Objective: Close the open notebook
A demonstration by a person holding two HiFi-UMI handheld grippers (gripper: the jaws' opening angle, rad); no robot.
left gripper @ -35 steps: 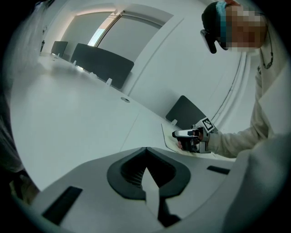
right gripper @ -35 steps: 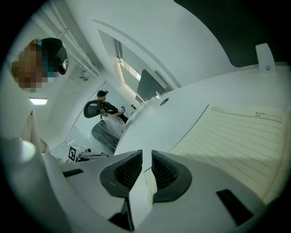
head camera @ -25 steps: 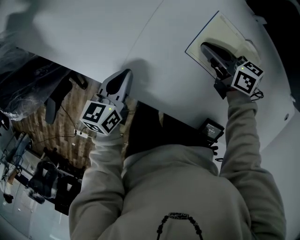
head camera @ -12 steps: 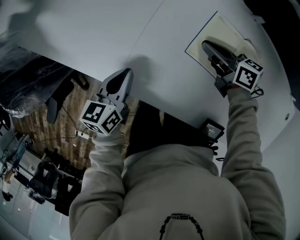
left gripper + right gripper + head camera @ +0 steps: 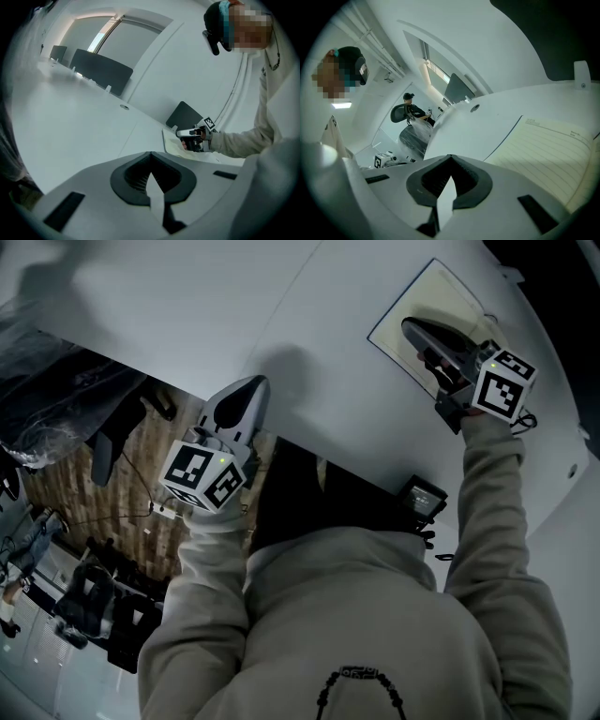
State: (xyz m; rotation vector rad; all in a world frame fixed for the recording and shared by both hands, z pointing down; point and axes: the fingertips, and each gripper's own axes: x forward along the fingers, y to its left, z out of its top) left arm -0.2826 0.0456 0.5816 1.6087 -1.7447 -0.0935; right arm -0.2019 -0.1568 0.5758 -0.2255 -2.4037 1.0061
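The open notebook [image 5: 441,292] lies at the far right of the white table [image 5: 281,296], showing a cream lined page [image 5: 548,150]. My right gripper [image 5: 414,332] hangs over that page, pointing across it. Its jaws have just been closing and now meet [image 5: 449,174]; nothing shows between them. My left gripper [image 5: 246,390] is far from the notebook, above the table's near edge, with its jaws together [image 5: 150,171] and empty. The left gripper view shows the notebook [image 5: 172,143] and the right gripper [image 5: 192,137] in the distance.
A small black device [image 5: 424,498] sits on the table near my right sleeve. Left of the table edge are wood flooring and office chairs [image 5: 112,442]. Dark partition screens [image 5: 101,70] stand further along the table. A person [image 5: 410,110] sits in a chair far off.
My right gripper has lifted a little off the page and its marker cube has drifted right in the head view. The left gripper has stayed put.
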